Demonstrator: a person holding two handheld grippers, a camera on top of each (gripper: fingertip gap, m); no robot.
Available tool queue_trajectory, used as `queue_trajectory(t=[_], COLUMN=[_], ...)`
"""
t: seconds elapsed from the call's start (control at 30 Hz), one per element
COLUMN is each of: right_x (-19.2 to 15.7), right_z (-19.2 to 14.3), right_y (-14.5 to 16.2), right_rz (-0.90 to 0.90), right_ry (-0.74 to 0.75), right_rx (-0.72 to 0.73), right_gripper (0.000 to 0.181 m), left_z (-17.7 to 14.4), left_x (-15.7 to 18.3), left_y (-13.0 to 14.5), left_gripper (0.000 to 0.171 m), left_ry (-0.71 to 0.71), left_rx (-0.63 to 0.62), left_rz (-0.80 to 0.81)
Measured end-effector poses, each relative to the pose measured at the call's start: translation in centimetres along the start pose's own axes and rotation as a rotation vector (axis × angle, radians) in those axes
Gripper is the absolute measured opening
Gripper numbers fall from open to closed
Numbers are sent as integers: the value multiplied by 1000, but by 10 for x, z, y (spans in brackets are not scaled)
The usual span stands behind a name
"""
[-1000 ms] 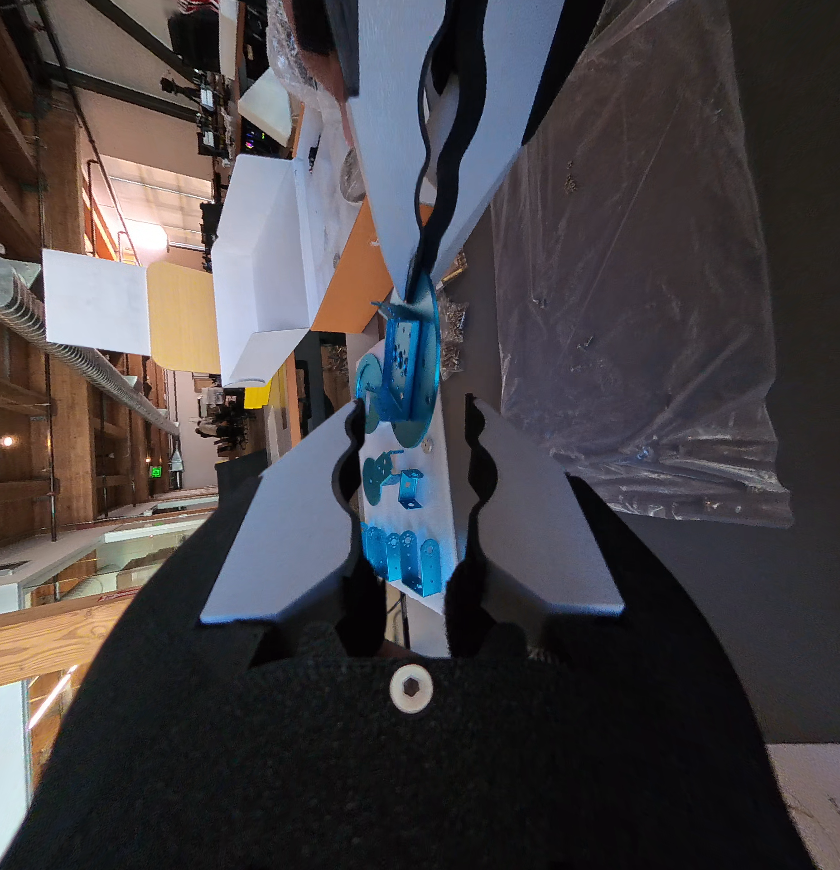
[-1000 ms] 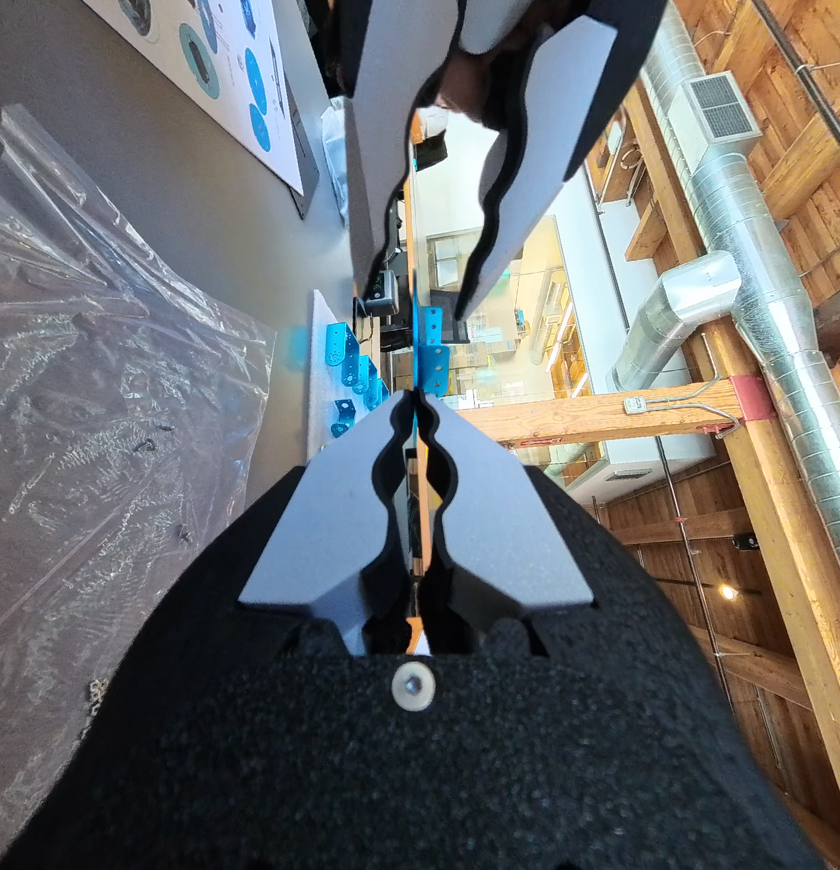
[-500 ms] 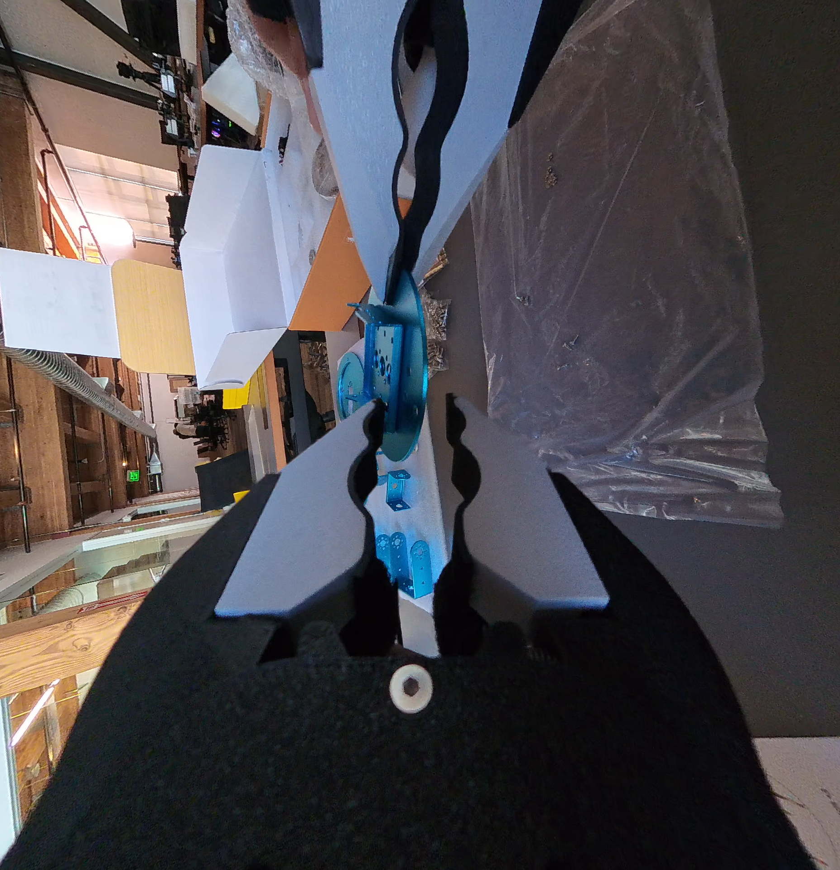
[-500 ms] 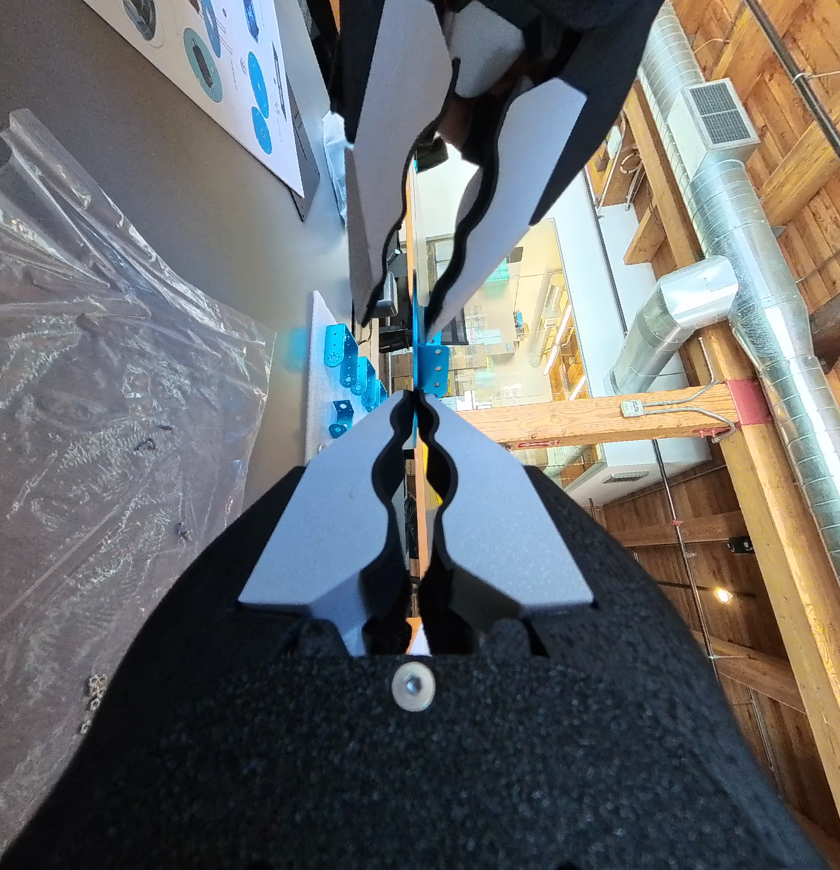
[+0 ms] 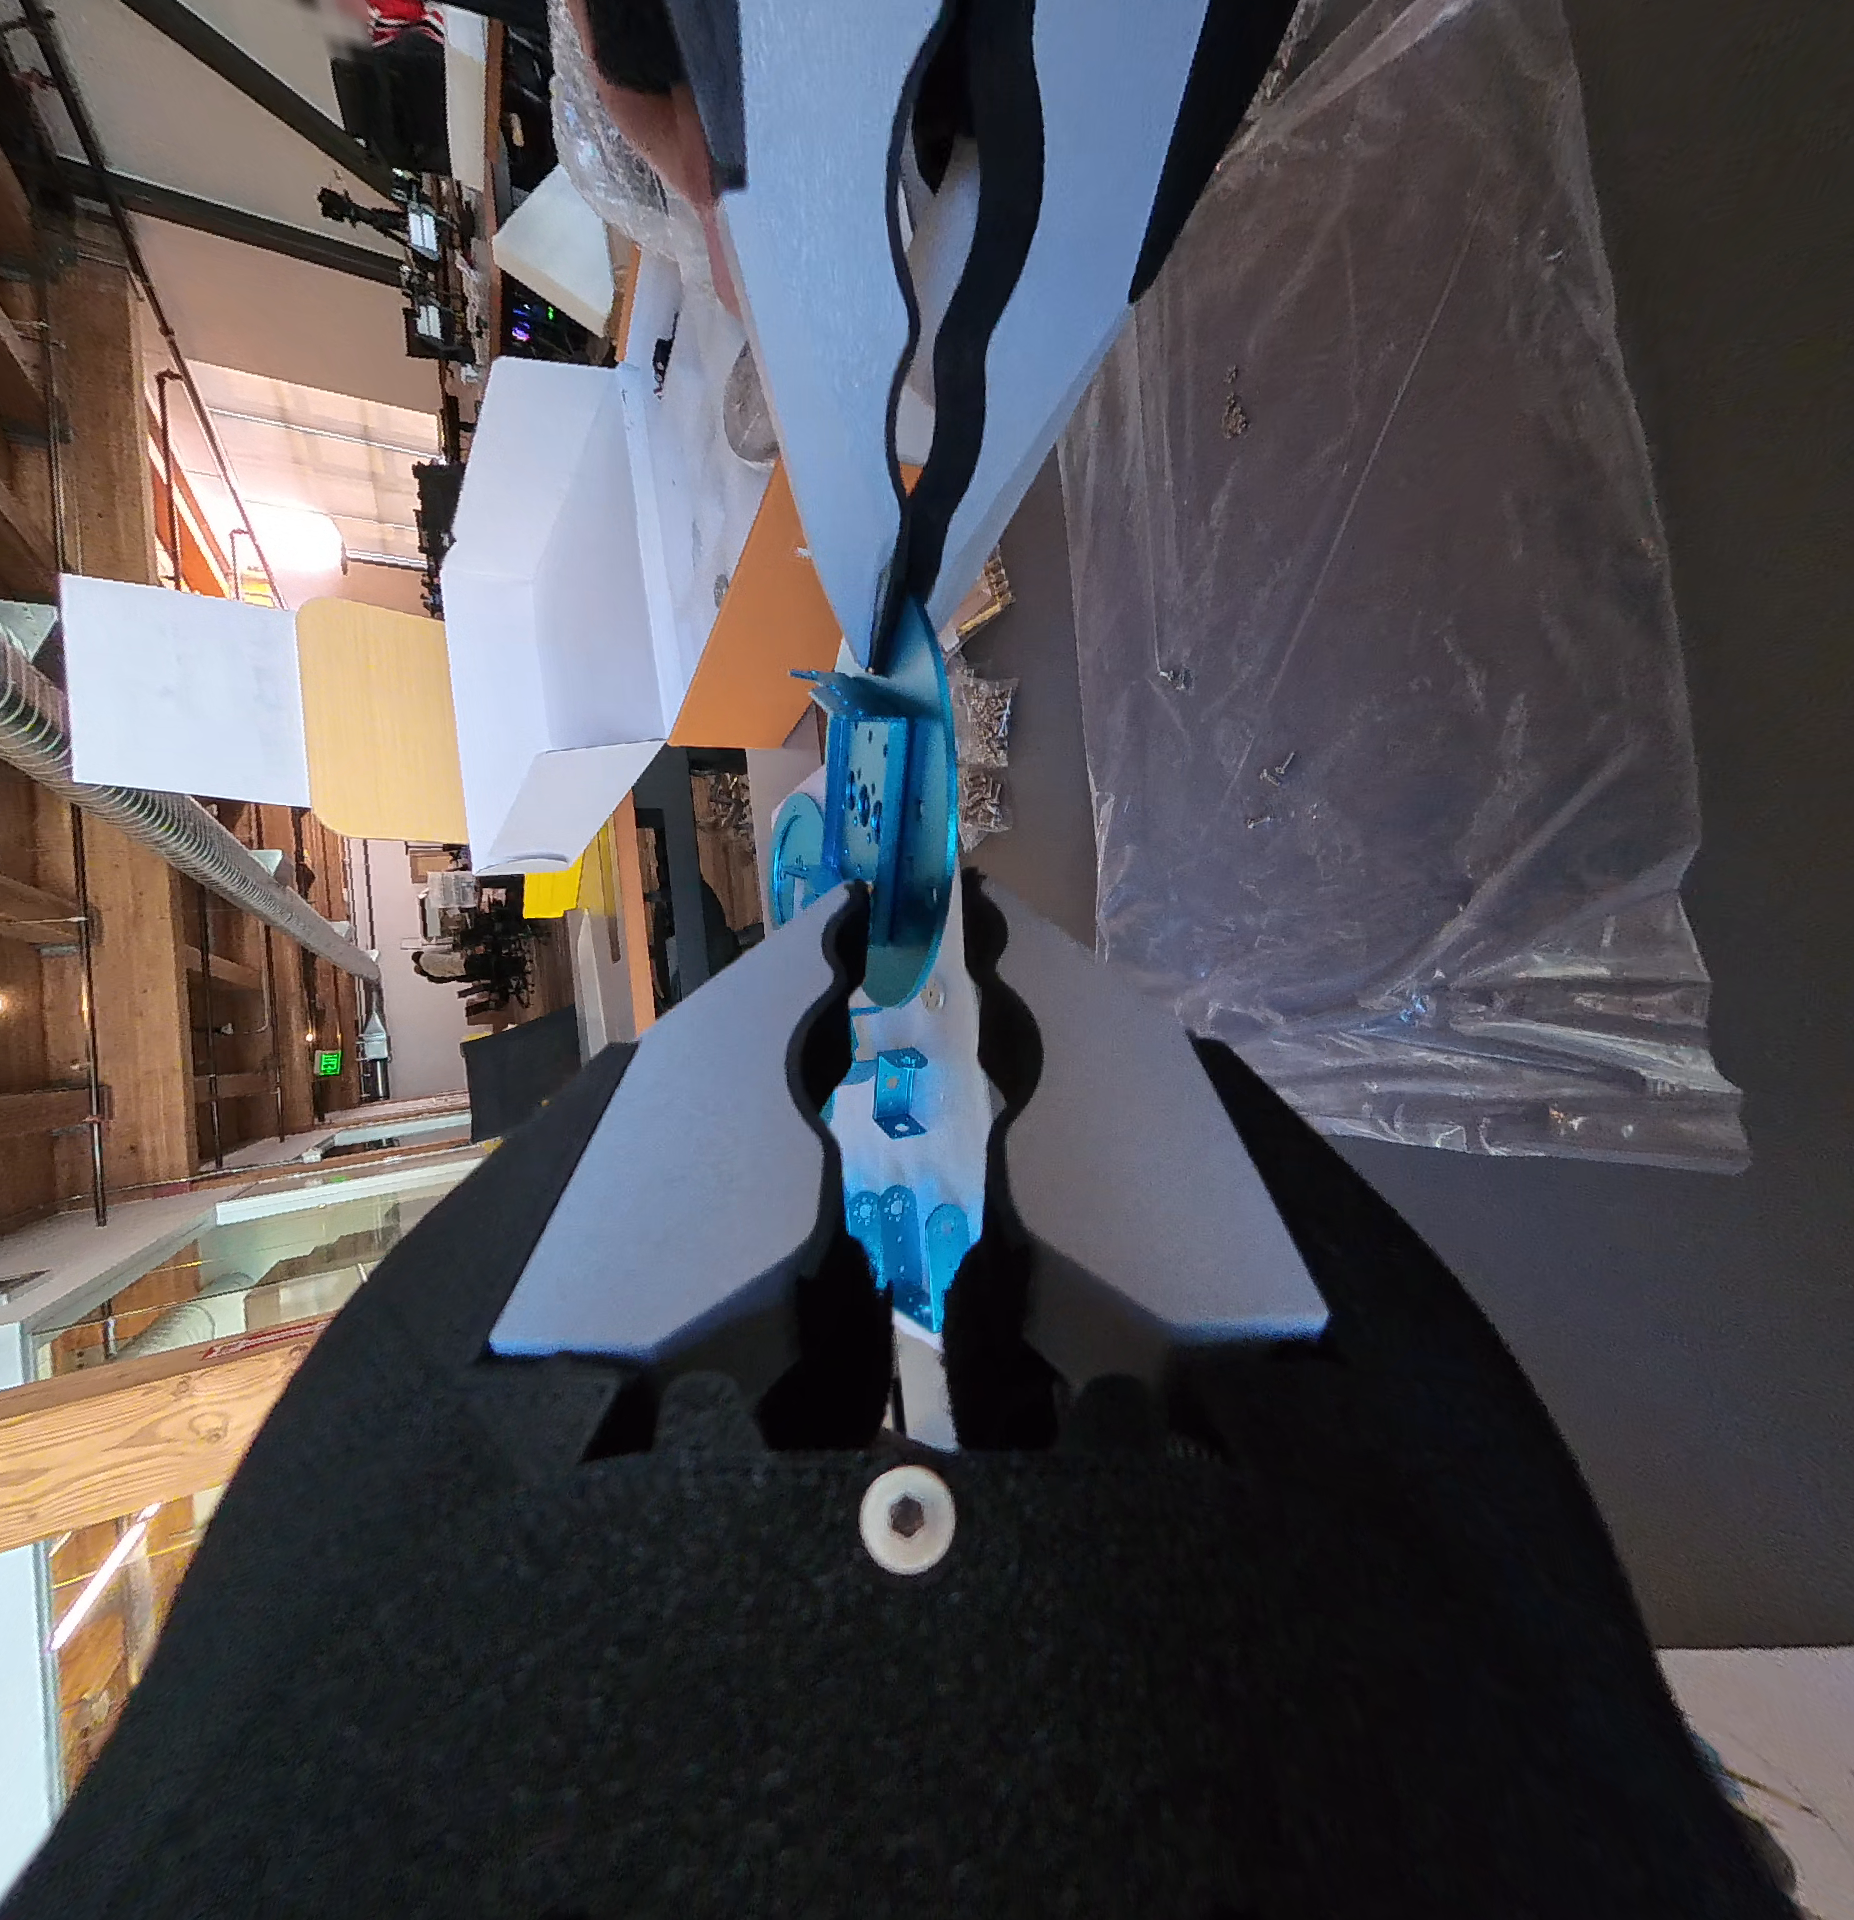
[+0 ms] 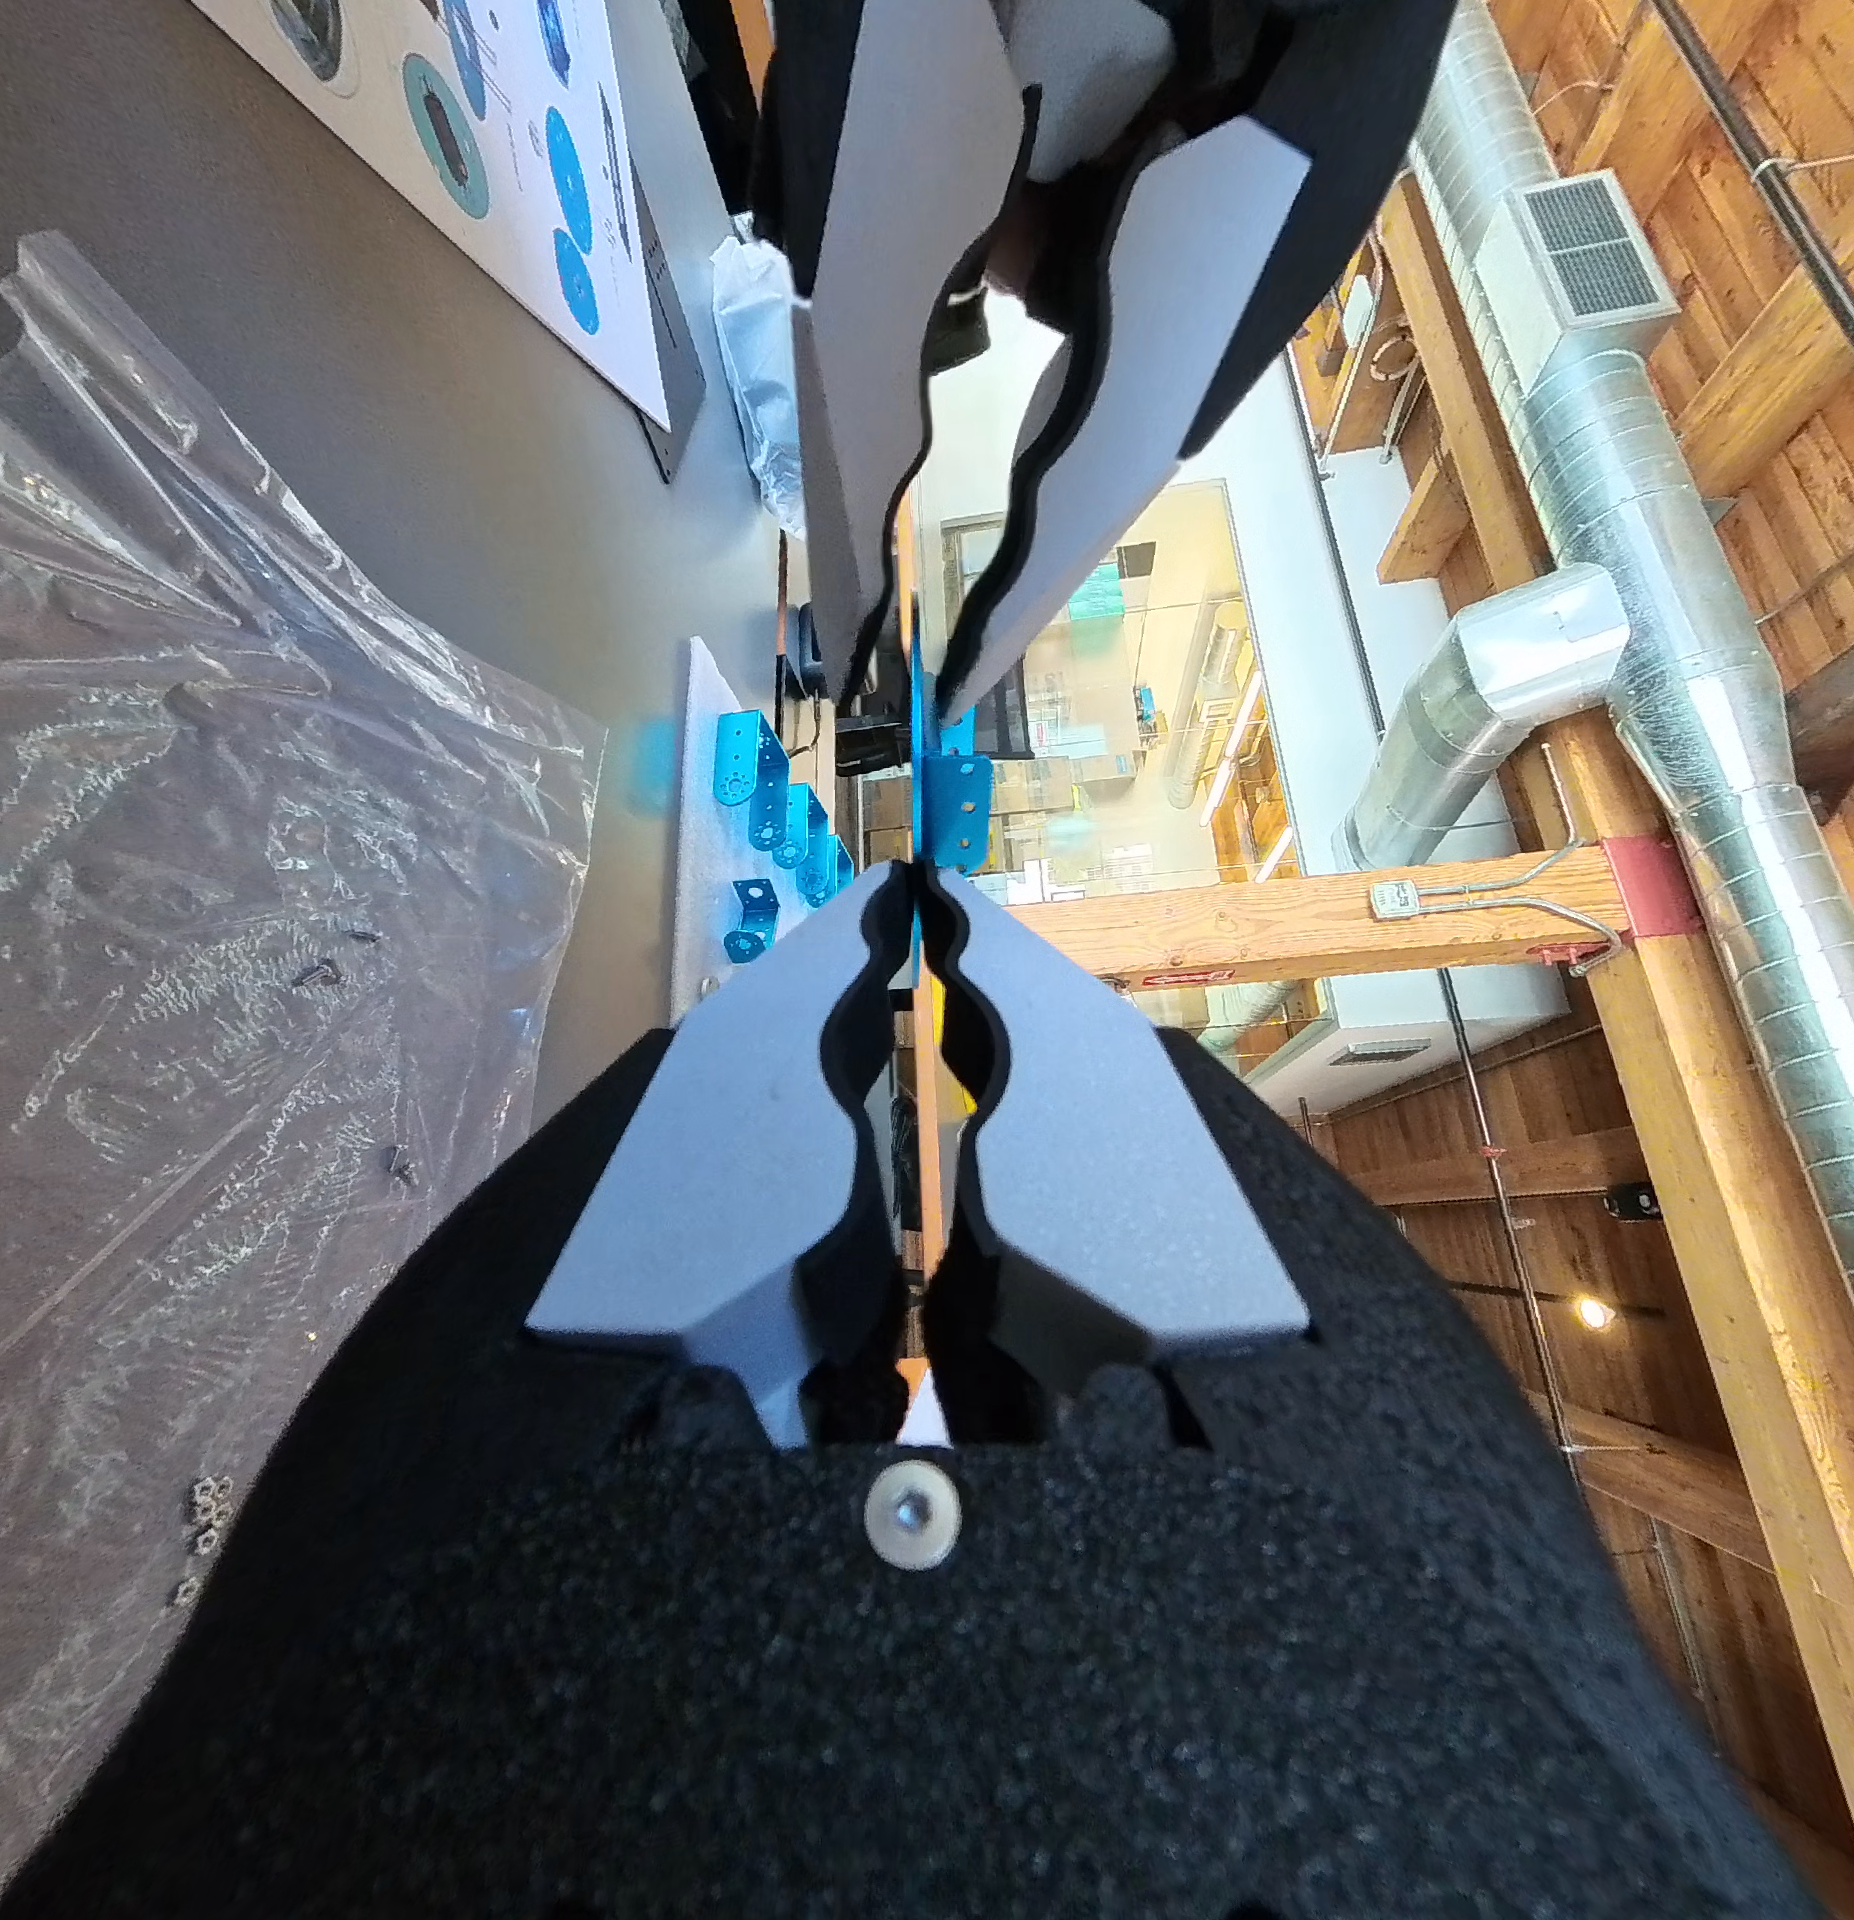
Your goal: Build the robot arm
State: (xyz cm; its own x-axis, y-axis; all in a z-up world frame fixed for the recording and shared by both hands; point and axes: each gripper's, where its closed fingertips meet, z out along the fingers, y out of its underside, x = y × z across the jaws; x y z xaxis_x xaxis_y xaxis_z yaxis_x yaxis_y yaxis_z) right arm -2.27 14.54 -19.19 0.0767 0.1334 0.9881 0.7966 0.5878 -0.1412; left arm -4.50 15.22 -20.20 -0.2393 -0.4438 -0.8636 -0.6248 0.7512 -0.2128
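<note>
Jaws: right gripper [image 6: 915, 878] pinches 1 blue disc assembly [image 5: 902, 800].

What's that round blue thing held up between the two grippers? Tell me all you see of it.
The blue disc looks like thin anodised metal, seen nearly edge-on and held off the table. A blue bracket with holes sits against its face. The right gripper is shut on its far rim; the left gripper is open around its near rim.

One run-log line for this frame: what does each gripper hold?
right gripper: shut on blue disc edge | left gripper: open, straddling disc's opposite edge | blue bracket on disc | plastic bag beside
</note>
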Motion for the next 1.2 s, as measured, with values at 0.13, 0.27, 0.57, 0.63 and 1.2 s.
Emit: queue_trajectory(t=[0.13, 0.27, 0.57, 0.63, 1.2], right_x=[0, 2, 8, 9, 8], right_z=[0, -1, -7, -8, -7], right_y=[-2, -3, -8, -11, -15], right_rz=[-4, 0, 49, 50, 27], right_ry=[2, 6, 5, 9, 18], right_rx=[5, 10, 65, 72, 93], right_gripper=[0, 0, 0, 0, 0], left_z=[-2, -18, -25, -20, 0], left_x=[-1, -6, -13, -10, -14], left_y=[-4, -14, 51, 45, 13], left_gripper=[22, 29, 32, 32, 0], left_ry=[-2, 54, -19, -74, -215], left_rx=[16, 141, 93, 67, 92], left_rz=[-25, -210, -238, -101, 159])
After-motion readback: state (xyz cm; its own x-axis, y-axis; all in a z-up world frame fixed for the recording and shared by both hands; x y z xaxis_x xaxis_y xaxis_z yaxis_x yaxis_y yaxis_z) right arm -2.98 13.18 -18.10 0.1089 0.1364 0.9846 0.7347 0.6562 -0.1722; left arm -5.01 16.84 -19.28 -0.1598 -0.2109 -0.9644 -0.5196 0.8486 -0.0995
